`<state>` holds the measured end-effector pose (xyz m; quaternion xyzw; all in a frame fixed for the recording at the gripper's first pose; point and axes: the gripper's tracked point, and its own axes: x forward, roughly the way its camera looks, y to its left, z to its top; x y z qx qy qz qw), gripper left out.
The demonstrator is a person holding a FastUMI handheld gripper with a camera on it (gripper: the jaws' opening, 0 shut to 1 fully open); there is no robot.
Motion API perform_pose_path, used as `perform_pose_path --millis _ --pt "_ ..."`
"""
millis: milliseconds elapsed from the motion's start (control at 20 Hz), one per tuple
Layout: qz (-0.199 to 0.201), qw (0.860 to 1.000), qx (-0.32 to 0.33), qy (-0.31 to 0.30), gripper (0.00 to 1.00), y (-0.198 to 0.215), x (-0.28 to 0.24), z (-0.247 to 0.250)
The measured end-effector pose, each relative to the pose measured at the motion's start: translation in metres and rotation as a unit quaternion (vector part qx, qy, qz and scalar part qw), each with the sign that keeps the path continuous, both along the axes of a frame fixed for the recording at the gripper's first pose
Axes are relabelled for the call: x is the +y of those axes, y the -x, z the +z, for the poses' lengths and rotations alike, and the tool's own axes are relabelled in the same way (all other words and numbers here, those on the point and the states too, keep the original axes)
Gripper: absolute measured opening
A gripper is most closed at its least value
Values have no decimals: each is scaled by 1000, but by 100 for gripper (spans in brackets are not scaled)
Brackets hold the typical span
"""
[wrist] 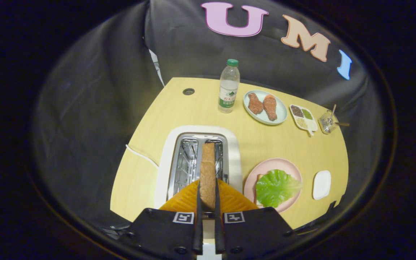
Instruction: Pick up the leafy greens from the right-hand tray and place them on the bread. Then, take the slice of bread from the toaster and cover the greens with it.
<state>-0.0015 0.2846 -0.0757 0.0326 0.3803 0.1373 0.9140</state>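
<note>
Straight ahead at twelve o'clock from my gripper, the slice of bread stands on edge between the jaws, which are clenched on its two flat faces near the lower end. Its far end reaches over the right-hand slot of the toaster, so I judge it is lifted out or nearly so; I cannot tell whether its bottom edge is clear of the slot. At about two o'clock from the toaster, just beside it on the bench, sits the pink plate with the leafy greens already spread on it.

Handling: the slice looks light and fairly stiff but crumbly, easy to dent or snap if squeezed hard. Gripping across the faces near one end, as now, seems right, though it will have to be tipped flat to cover the greens, which are soft and may shift.

Hard to make out: the bottom slice under the greens shows only as a sliver at the leaf's nine o'clock edge. The gripper body hides the toaster's near end and the plate's near rim. Beyond, a water bottle and a plate of drumsticks stand well apart.
</note>
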Motion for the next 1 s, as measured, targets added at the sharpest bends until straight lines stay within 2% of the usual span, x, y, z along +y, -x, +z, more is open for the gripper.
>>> perform_pose_path --millis 200,550,800,1000 --pt "17 1000 -3 -22 16 5 -6 24" --pt "15 998 -22 -65 16 9 -41 76" --pt "2 996 -30 -86 16 5 -76 99" --pt "-21 996 -25 -77 16 -8 -116 91"
